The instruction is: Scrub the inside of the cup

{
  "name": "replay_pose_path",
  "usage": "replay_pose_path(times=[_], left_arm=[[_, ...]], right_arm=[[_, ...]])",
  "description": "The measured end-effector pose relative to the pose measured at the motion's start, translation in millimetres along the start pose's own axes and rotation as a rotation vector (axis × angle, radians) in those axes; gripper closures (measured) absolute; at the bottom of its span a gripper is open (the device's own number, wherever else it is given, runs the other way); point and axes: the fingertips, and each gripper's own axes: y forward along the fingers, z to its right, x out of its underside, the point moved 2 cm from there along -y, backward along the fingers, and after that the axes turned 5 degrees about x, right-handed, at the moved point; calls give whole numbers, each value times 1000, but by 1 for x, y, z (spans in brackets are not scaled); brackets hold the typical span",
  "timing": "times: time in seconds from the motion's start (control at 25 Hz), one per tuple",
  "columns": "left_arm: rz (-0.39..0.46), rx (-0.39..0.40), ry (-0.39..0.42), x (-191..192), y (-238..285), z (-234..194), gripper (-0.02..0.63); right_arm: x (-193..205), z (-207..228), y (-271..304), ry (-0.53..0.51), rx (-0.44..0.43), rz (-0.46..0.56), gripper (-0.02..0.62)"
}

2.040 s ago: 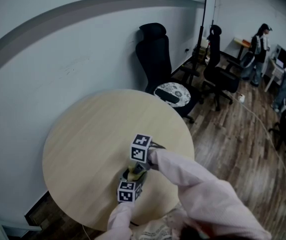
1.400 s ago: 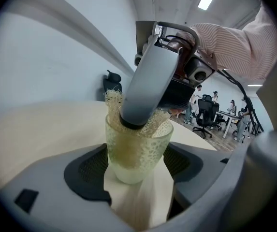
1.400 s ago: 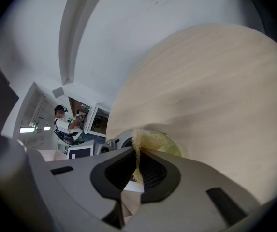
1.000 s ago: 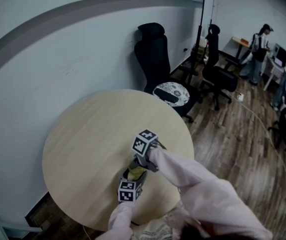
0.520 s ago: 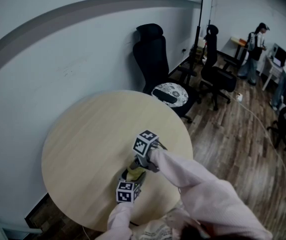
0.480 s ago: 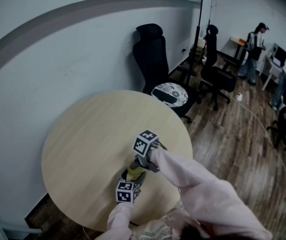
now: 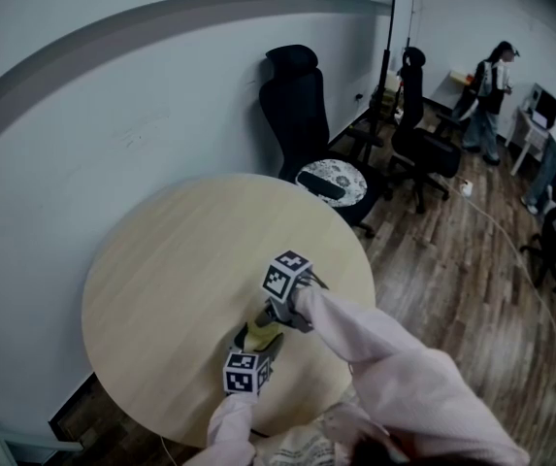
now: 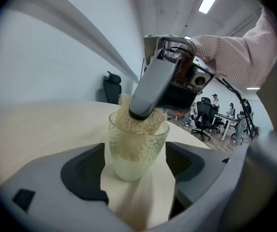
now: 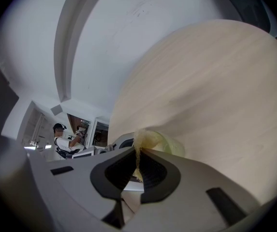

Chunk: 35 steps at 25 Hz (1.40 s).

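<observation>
left tool (image 8: 136, 151) loosening cup (image 8: 128, 167), right (image 9: 137, 166) pinching sponge (image 8: 123, 122)

I see the cup (image 8: 136, 149) on the near part of the table (image 7: 180, 260), with the scrubber (image 8: 139, 123) in it and my right gripper (image 9: 137, 164) reaching in from above. A chair (image 7: 302, 115) stands beyond the table's far right edge.

Worktop (image 7: 161, 260) is free beyond the cup (image 8: 137, 153), but its mouth is plugged by the right tool (image 8: 140, 111) and mesh scrubber (image 8: 128, 129).
</observation>
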Motion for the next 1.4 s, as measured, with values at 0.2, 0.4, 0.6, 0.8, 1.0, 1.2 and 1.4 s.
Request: replay_pose_path(times=[0.2, 0.4, 0.6, 0.8, 1.0, 1.2, 1.4], left_arm=[[18, -12, -22, -2, -11, -1, 218], [42, -5, -21, -4, -25, 2, 219], [77, -30, -30, -12, -44, 1, 292], [107, -64, -36, -17, -62, -2, 385], [128, -102, -46, -23, -79, -7, 433], [149, -118, -44, -32, -87, -4, 458], [163, -124, -34, -44, -92, 2, 510]], right_arm=[[0, -2, -3, -7, -5, 18, 569], [2, -2, -11, -32, 1, 45, 568], [6, -6, -21, -97, -1, 114, 568], [12, -9, -31, -148, -7, 209, 568], [16, -8, -46, -188, -20, 356, 568], [25, -11, -68, -276, -33, 571, 568], [39, -16, -87, -337, -24, 767, 568]])
